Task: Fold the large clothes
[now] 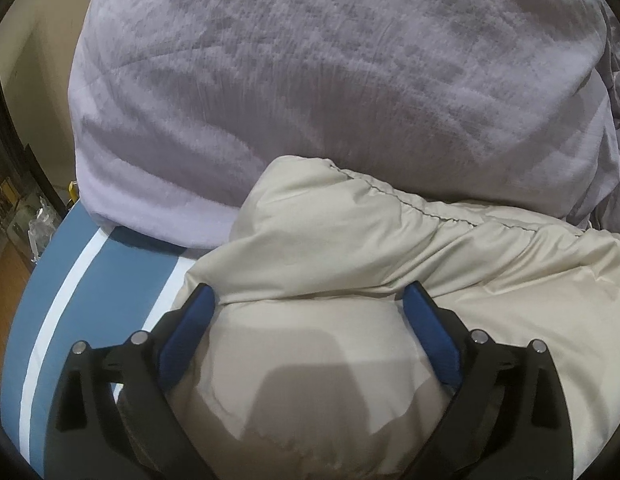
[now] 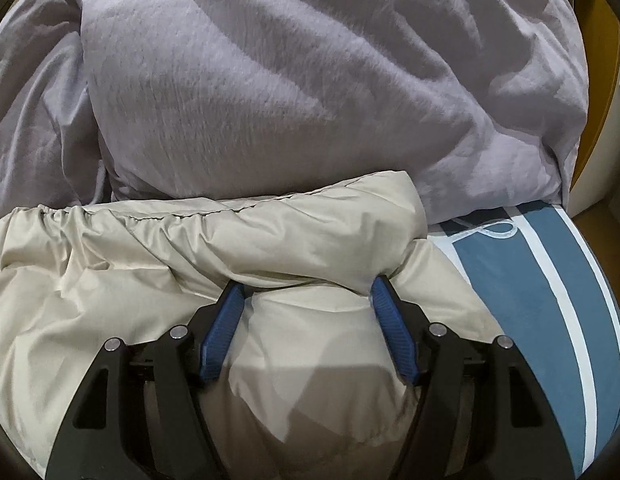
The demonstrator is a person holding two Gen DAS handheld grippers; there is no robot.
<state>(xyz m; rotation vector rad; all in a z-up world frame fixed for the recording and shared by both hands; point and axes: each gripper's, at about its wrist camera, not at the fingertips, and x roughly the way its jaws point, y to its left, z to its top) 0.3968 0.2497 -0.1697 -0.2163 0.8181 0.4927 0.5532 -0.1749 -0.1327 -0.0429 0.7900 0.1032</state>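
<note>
A puffy beige jacket (image 1: 350, 240) lies on the bed, with a stitched gathered seam along its far edge; it also shows in the right wrist view (image 2: 150, 248). My left gripper (image 1: 310, 296) is open, its blue pads (image 1: 190, 328) set wide on either side of a bulge of the jacket's left end. My right gripper (image 2: 306, 288) is open too, its blue pads (image 2: 390, 328) straddling a bulge of the jacket's right end, the tips pressed into a fold. Neither is closed on the fabric.
A lavender-grey duvet (image 1: 330, 72) is piled just beyond the jacket, also in the right wrist view (image 2: 310, 80). The blue sheet with white stripes (image 1: 90, 280) shows at the left edge and at the right edge (image 2: 530, 280). Clutter (image 1: 26, 208) sits off the bed's left side.
</note>
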